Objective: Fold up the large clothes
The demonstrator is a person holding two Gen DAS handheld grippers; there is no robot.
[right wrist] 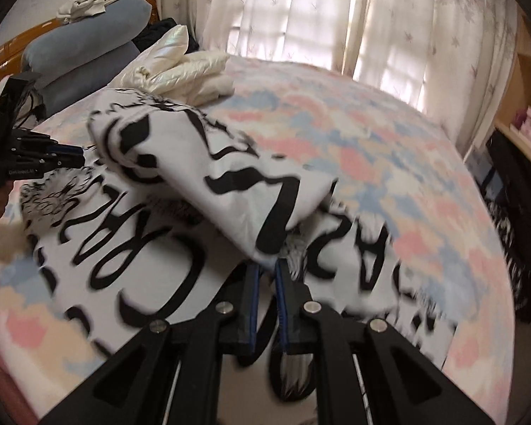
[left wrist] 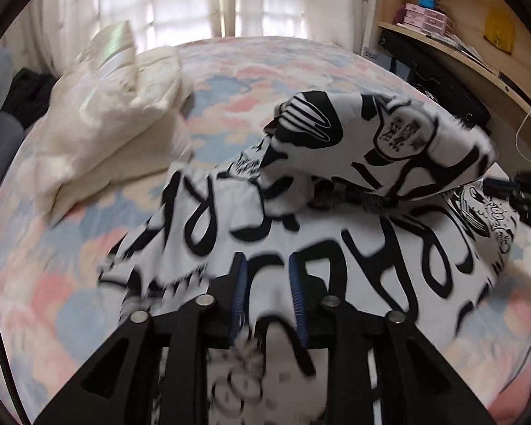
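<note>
On the bed [left wrist: 70, 283], whose cover is a blotched pastel of pink, blue and cream, lies the white garment [left wrist: 336, 248] with bold black lettering, spread across the near half of the mattress in both wrist views. One part of it is lifted and doubled over the flat part, forming a puffed fold toward two o'clock in the left wrist view and running from ten o'clock down to the centre in the right wrist view (motion blur softens its edges). A heap of cream bedding [left wrist: 106, 124] sits at ten o'clock, well apart from the left gripper and just beside the garment's far edge. Wooden shelves [left wrist: 478, 17] with small boxes stand at one o'clock, and pale curtains [right wrist: 301, 17] hang at twelve o'clock behind the bed.

The left gripper [left wrist: 269, 269] hangs over the flat cloth with its blue-padded fingers [left wrist: 242, 283] parted and nothing pinched between them. The right gripper [right wrist: 267, 269] has its fingers nearly together, clenched on the lower edge of the raised fold.
</note>
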